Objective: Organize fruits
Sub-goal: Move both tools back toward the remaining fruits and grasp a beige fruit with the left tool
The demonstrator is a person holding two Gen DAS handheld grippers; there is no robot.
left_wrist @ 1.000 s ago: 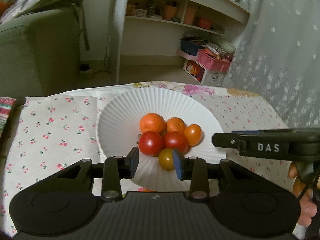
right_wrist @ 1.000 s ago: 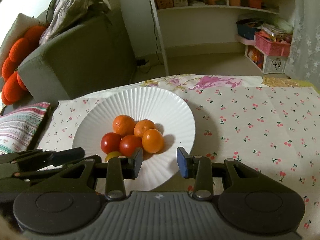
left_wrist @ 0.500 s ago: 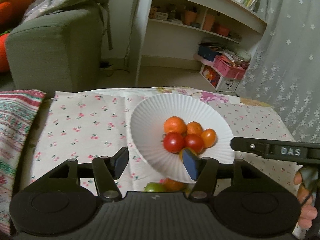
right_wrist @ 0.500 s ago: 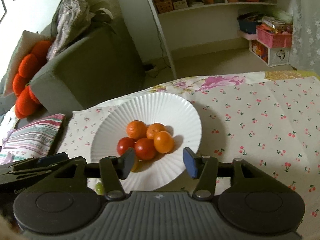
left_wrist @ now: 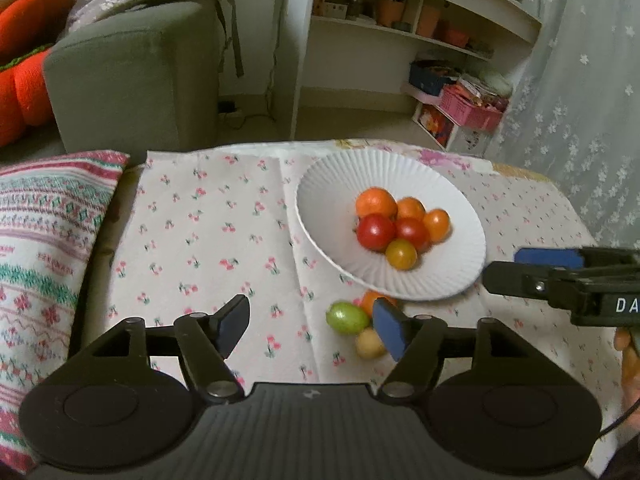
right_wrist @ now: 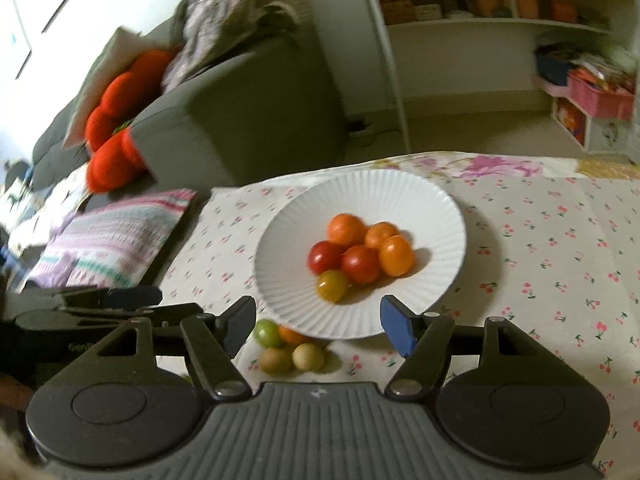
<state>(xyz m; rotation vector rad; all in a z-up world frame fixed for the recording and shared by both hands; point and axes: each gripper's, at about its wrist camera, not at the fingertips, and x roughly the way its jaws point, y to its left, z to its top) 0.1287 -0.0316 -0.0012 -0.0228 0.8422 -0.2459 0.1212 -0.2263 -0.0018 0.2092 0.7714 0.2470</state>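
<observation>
Both grippers (left_wrist: 310, 330) (right_wrist: 320, 326) just spread empty, backing off; plate (right_wrist: 440, 216) holds six fruits (right_wrist: 362, 256).

White ribbed plate (right_wrist: 420, 200) held six fruits clustered: two oranges, two red tomatoes, one orange tomato, one yellow tomato (right_wrist: 332, 286), four small fruits (right_wrist: 286, 346) loose on surface by plate's near rim

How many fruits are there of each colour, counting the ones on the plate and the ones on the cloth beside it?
Orange: 4 (3 on the plate, 1 on the cloth, half hidden under the rim)
Red: 2
Yellow-orange: 1
Green: 1
Pale yellow: 2
Total: 10
</observation>
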